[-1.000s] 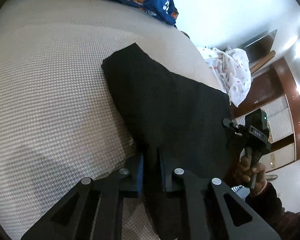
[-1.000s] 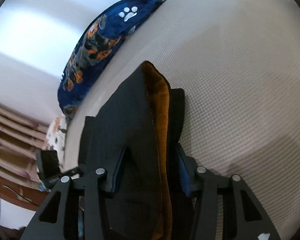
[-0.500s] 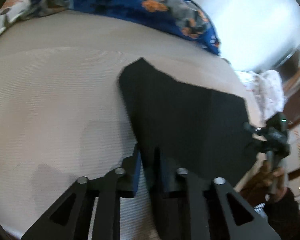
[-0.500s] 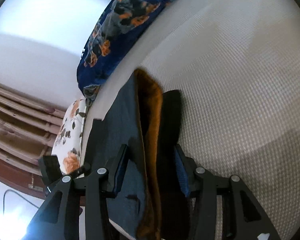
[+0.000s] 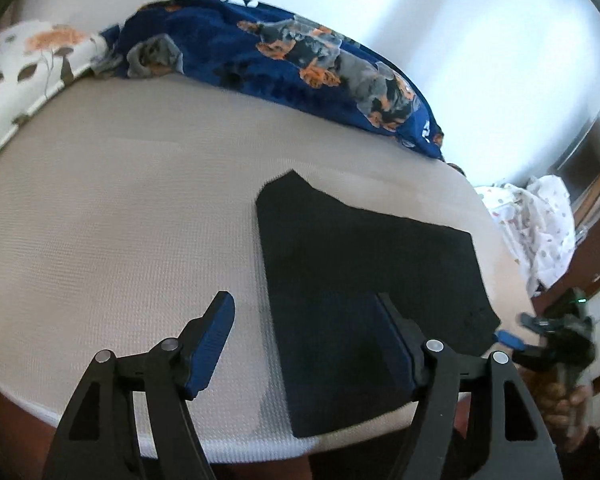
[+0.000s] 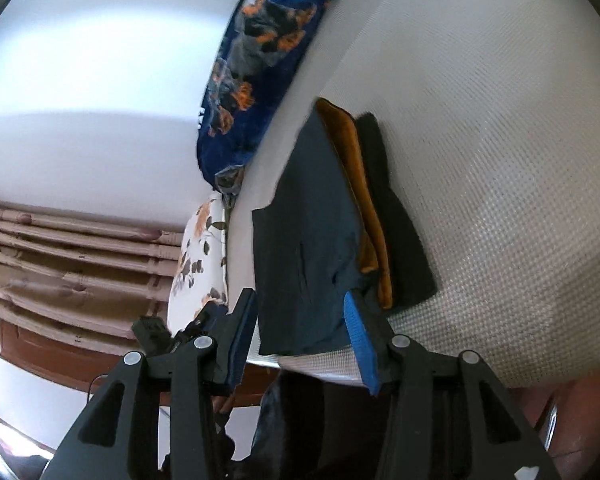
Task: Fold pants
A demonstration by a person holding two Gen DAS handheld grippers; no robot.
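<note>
Left wrist view: left tongs (image 5: 304,344) have just been opening, pads clear of the folded pants (image 5: 364,276) lying on the bed (image 5: 120,220) between them. Right tongs (image 6: 300,334) stand part-open, apparently gripping nothing. Withdraw straight back, snagging no cloth.

One pants (image 5: 364,276), two tongs (image 5: 306,340) (image 6: 300,320), one blue blanket (image 5: 300,64), one mattress (image 5: 120,220).

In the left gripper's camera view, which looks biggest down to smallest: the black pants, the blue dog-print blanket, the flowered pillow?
1. Black pants, though nearness to the camera flatters them.
2. Blue dog-print blanket.
3. Flowered pillow, partly cut off.
</note>
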